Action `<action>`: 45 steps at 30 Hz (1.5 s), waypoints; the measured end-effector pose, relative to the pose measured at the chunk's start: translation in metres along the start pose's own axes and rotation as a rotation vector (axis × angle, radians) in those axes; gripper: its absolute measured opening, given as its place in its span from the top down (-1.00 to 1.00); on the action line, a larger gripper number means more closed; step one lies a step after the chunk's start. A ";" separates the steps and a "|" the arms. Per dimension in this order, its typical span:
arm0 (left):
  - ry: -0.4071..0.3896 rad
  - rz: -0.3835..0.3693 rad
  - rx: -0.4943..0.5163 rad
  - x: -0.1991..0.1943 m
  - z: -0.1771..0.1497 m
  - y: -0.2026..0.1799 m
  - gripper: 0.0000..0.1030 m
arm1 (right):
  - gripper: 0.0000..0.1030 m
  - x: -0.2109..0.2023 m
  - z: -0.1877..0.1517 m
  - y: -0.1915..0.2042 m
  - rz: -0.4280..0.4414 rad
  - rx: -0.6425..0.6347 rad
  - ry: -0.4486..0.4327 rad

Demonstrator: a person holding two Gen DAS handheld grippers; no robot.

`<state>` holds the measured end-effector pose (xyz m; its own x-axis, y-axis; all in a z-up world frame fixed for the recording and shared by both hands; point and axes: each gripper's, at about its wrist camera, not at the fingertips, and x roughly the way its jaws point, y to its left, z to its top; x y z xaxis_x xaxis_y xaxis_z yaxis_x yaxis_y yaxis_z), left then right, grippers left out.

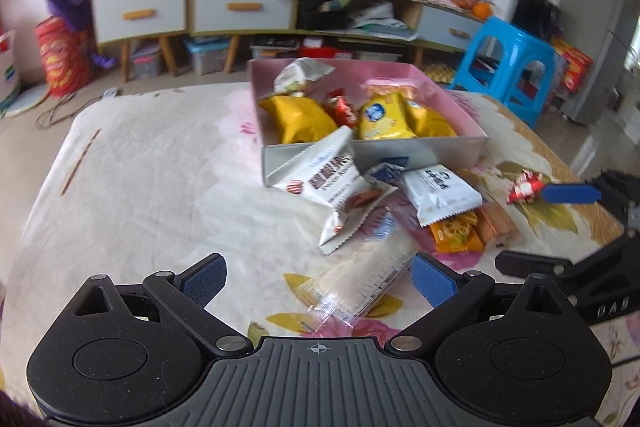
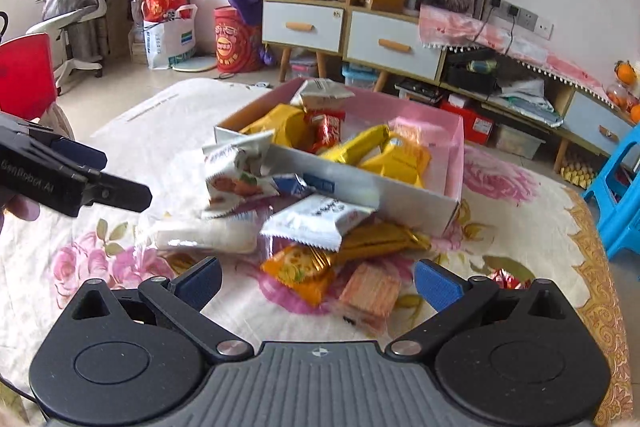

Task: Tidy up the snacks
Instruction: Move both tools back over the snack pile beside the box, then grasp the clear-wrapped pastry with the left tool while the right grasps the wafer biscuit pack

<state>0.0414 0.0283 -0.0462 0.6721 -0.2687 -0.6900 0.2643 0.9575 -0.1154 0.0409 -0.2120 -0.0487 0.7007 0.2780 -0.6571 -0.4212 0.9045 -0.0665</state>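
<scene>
Left gripper (image 1: pixel 316 281) spread wide, nothing gripped; clear-wrapped white snack (image 1: pixel 360 279) lying loose between the fingers (image 1: pixel 434 283) on the flowered worktop (image 1: pixel 160 167). Right gripper (image 2: pixel 318 285) likewise wide apart and empty, poised near an orange packet (image 2: pixel 298 273) and pink wafer pack (image 2: pixel 370 293). Pink box (image 1: pixel 452 107) of snacks farther off, white packets (image 1: pixel 440 193) heaped against its near wall.

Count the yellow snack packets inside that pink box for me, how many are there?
3 yellow packets: one at the left of the pink box, one with a blue round label in the middle, one by the right wall. More may hide underneath.
</scene>
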 end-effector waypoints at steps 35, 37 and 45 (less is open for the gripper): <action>0.084 -0.072 0.108 0.037 -0.010 -0.017 0.23 | -0.10 0.037 -0.018 -0.035 0.050 0.150 0.098; 0.081 -0.069 0.106 0.035 -0.010 -0.017 0.29 | 0.04 0.036 -0.018 -0.035 0.054 0.144 0.098; 0.101 -0.059 0.108 0.029 -0.012 -0.013 0.35 | 0.25 0.030 -0.022 -0.049 0.031 0.171 0.116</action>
<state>0.0488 0.0091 -0.0734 0.5814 -0.3069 -0.7535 0.3779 0.9220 -0.0840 0.0696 -0.2551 -0.0819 0.6139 0.2763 -0.7394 -0.3307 0.9406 0.0769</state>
